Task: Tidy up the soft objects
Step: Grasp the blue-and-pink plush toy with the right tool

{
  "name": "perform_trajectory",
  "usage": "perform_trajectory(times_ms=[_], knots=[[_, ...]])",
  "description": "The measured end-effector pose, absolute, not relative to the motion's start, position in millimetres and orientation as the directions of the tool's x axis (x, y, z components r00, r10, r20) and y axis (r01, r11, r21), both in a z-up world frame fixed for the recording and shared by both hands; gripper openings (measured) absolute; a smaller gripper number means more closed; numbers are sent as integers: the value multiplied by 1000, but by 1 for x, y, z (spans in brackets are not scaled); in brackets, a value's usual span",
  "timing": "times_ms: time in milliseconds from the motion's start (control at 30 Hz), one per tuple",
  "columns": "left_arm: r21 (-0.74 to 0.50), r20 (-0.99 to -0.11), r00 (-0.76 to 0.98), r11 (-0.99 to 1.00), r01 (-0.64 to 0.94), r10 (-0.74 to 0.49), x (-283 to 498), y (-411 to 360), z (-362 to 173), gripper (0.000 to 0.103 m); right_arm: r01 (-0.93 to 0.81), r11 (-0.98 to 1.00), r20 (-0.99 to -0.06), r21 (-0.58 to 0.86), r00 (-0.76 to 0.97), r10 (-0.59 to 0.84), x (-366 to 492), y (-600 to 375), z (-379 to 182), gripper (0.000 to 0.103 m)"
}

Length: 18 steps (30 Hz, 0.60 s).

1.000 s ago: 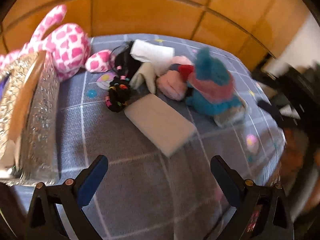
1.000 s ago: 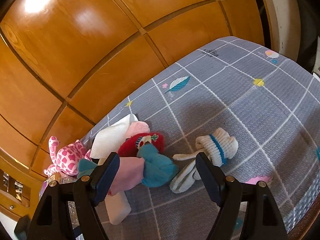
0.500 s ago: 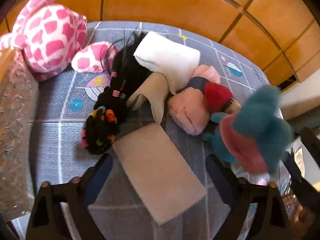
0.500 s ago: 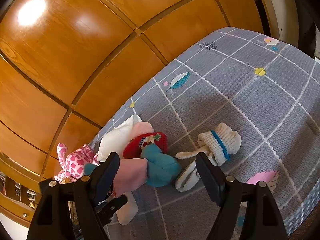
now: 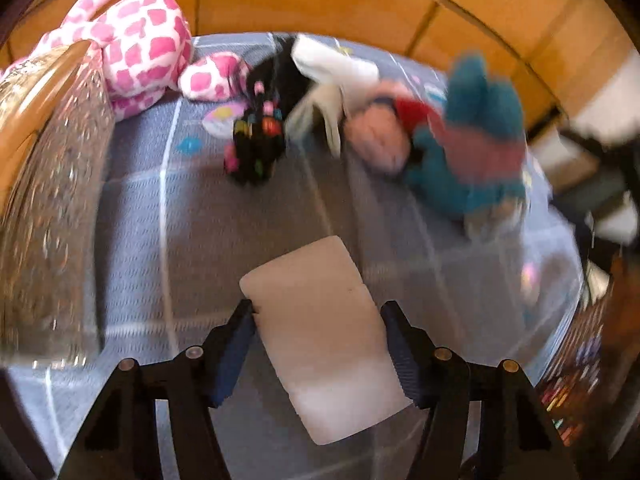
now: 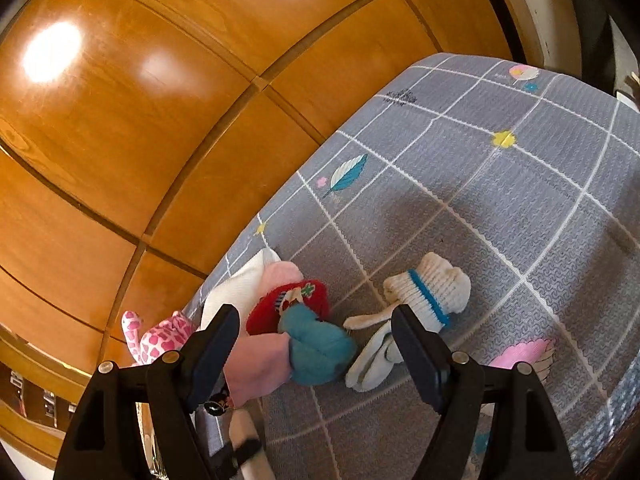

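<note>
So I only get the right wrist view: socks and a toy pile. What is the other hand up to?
Observer: The left fingers clamp a white pad.
Operator: Anything hidden behind the pile?
Observer: A black toy with coloured beads lies by the pink plush.
Operator: Is there a container anywhere?
Observer: A glittery box stands at the left edge, next to that plush.

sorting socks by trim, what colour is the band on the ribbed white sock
Blue, on the ribbed white sock; clearest in the right wrist view.
</note>
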<state>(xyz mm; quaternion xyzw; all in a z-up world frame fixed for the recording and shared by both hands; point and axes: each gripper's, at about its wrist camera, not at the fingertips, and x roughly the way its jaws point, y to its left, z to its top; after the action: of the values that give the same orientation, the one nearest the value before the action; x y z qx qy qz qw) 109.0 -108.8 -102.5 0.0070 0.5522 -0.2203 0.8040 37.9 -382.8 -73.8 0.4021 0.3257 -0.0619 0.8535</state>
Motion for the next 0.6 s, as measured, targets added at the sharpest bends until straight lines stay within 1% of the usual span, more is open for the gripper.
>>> perform_trajectory(times_ms=[67,200,267,433,533,600], knots=[[-189,-878,336,893,409,-340,95,-108,-105,64,363,677,-616,641,769,171,41,-379,-75,80],[-99,-866,403,892,442,-296,77,-113,-109,64,349,704,-635,619,749,187,46,-370,-77,80],[-102,-858,415,892,441,-303,73,-114,-110,64,329,750,-649,574,741,173,48,-360,-72,80],[-117,-842,428,885,451,-329,67,-104,-108,64,250,821,-645,514,743,178,61,-334,-57,80],[-125,-832,438,884,450,-341,61,-98,-108,64,193,870,-639,454,751,166,84,-315,-41,80],[-128,-825,447,884,450,-347,57,-95,-108,64,157,889,-648,431,739,183,103,-305,-37,79]])
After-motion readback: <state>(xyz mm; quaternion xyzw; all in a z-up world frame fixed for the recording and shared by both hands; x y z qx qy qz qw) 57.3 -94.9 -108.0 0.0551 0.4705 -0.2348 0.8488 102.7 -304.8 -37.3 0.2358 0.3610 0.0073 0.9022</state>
